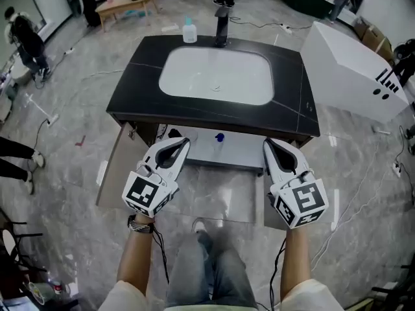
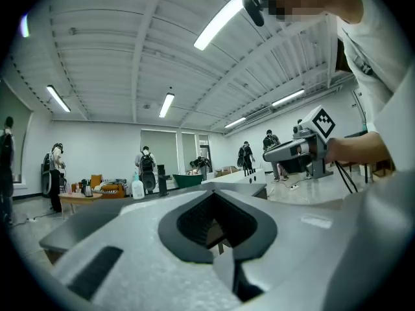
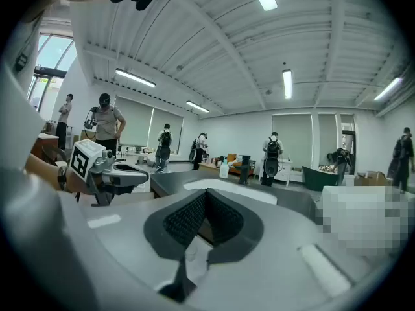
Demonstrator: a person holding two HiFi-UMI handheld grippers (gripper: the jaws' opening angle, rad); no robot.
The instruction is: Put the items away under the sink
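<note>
Black countertop point(image 1: 130, 89), matte, with a white sink basin point(image 1: 216, 76) let into it; upper middle of the head view. A dark faucet point(image 1: 222, 30) stands at the far rim. A clear bottle point(image 1: 189, 31) with a blue top stands upright just left of the faucet, on the counter.

Cabinet point(image 1: 201, 149) below the basin is open. Its tan left door point(image 1: 115, 167) is swung out toward the lower left. On the pale shelf inside lies one small blue item point(image 1: 220, 137), near the middle, just under the counter's front edge. What it is, too small to tell.

Left gripper point(image 1: 182, 144): white body, marker cube toward the wrist, held in front of the open cabinet at centre left. Jaws clenched, tips together, nothing between them. Its own view shows the dark pads closed with only the room beyond.

Right gripper point(image 1: 268, 146): mirror position at centre right, level with the other and apart from it. Jaws likewise pressed together, empty. Neither touches the cabinet or the blue item.

Grey marbled floor point(image 1: 84, 109) all round. A big white box-shaped unit point(image 1: 350, 63) sits at upper right, beside the counter. A wooden table point(image 1: 126, 4) stands at upper left, with several people about the room's edges.
</note>
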